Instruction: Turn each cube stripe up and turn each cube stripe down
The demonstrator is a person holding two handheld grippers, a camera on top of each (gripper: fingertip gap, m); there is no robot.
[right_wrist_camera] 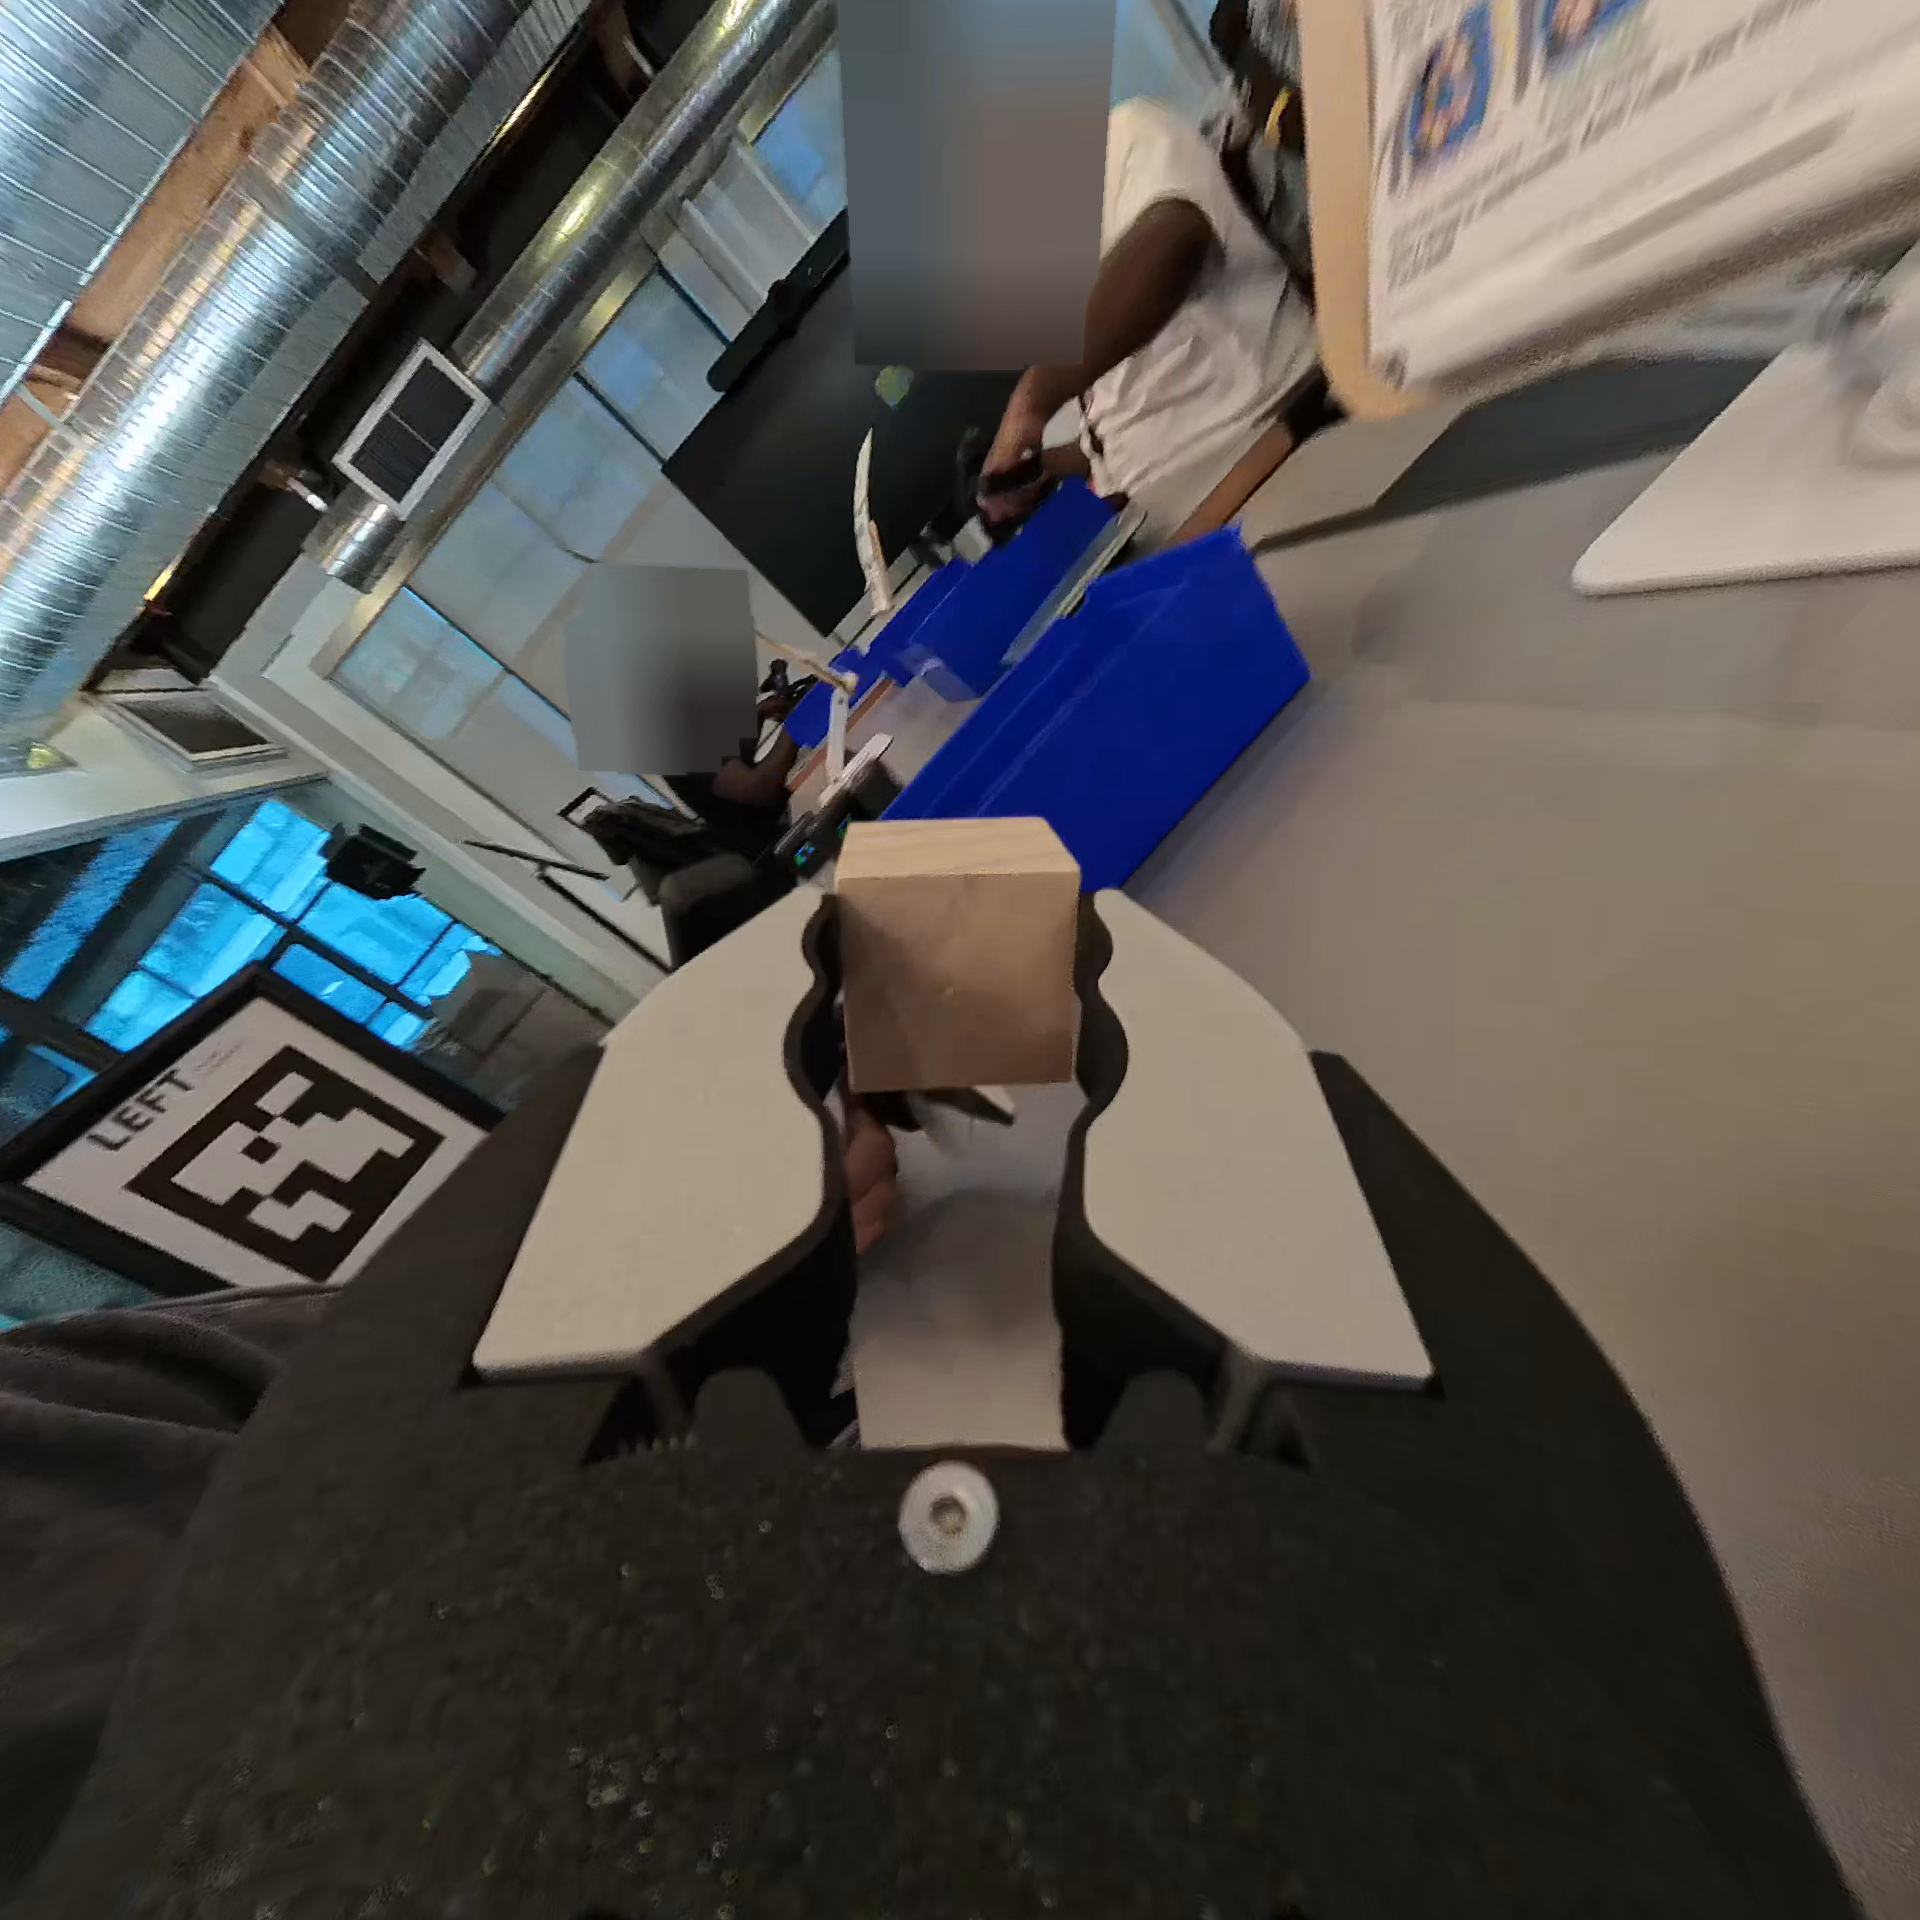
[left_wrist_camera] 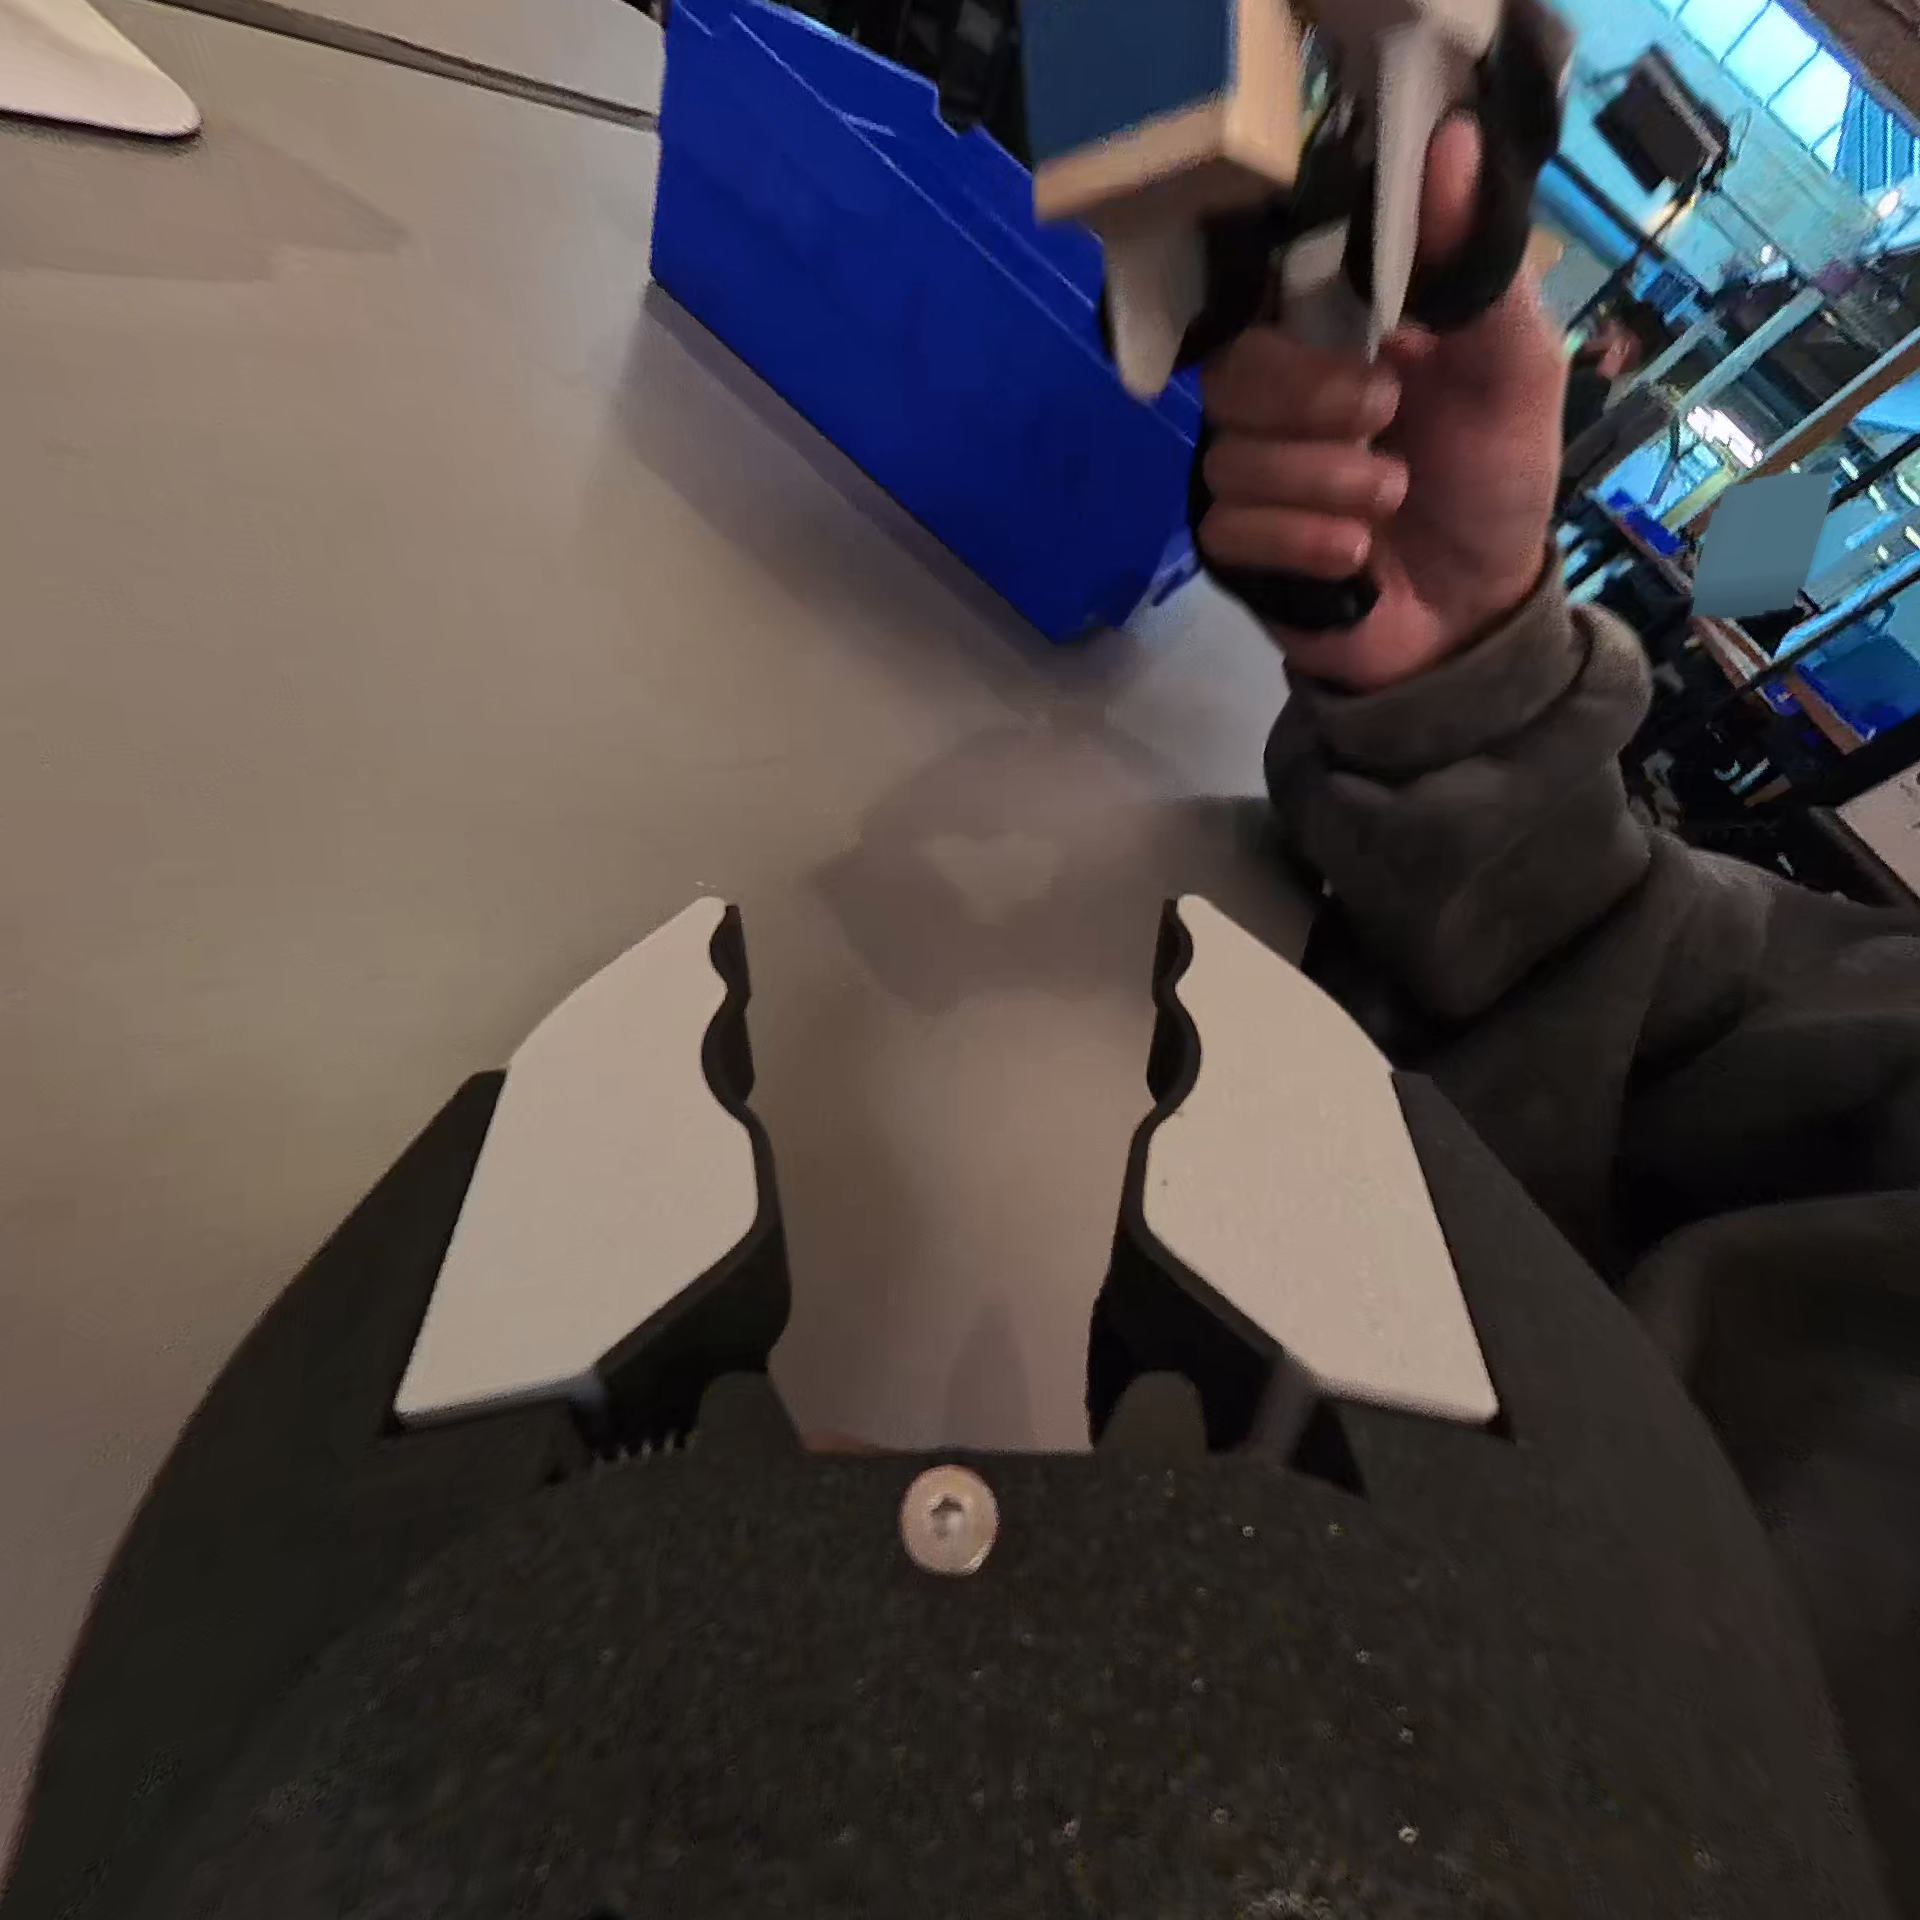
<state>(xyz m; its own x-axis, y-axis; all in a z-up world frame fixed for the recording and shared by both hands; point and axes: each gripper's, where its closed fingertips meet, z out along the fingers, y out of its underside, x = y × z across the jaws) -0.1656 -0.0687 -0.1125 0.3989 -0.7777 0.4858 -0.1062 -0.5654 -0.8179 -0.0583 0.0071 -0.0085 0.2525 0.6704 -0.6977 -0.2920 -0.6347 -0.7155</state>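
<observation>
The wooden cube [right_wrist_camera: 956,951] sits clamped between the jaws of the right gripper [right_wrist_camera: 954,977], lifted well clear of the grey desk [right_wrist_camera: 1558,935] and rolled sideways, so the room behind it looks tipped over. In the left wrist view the same cube [left_wrist_camera: 1153,104] is blurred high above the desk, showing a blue face that may be its stripe, though the blur leaves that uncertain. The step in hand looks like the turn itself: the cube is in the air, being rotated. The next move would call for finishing the roll until the marked face points the wanted way, then lowering the cube flat onto the desk before letting go. The left gripper [left_wrist_camera: 951,935] hangs low over bare desk with its jaws spread and nothing between them. A blue bin [right_wrist_camera: 1122,717] stands farther back.
</observation>
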